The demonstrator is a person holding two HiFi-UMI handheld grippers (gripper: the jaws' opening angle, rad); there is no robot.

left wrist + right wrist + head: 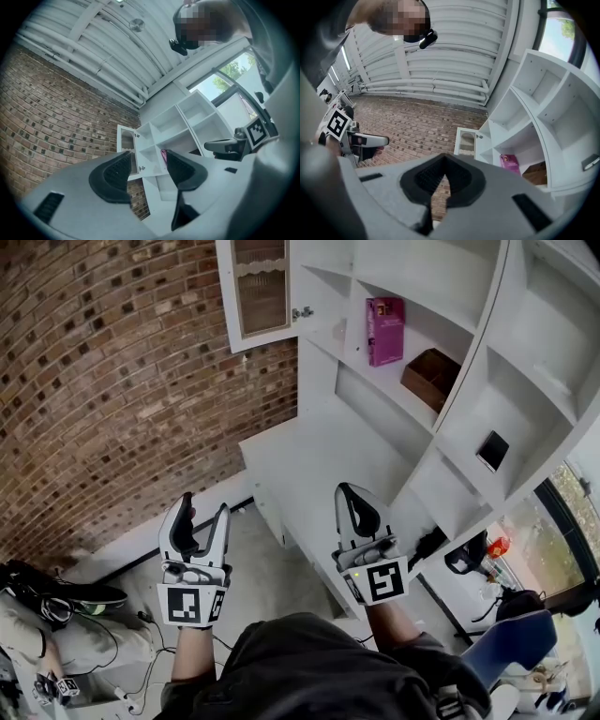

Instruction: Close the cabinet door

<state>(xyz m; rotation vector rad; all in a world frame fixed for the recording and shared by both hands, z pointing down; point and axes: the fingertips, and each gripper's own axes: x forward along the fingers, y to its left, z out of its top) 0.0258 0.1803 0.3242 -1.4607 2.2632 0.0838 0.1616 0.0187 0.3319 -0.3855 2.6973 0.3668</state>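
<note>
The white cabinet door [258, 292] with a glass panel stands swung open at the top left of the white shelf unit [375, 442], against the brick wall. It also shows in the left gripper view as the door [126, 140] and in the right gripper view as the door [466, 143]. My left gripper [204, 507] [149, 166] is held well below and short of it, jaws open and empty. My right gripper [349, 491] [443, 171] hovers by the unit's lower counter, its pads pressed together with nothing between them.
A pink book [385, 330] and a brown box [431, 377] sit in open compartments, with a small black item [492, 450] further right. The brick wall [112, 381] runs along the left. Bags and cables [56, 596] lie on the floor at left, and a blue chair [511, 638] stands at right.
</note>
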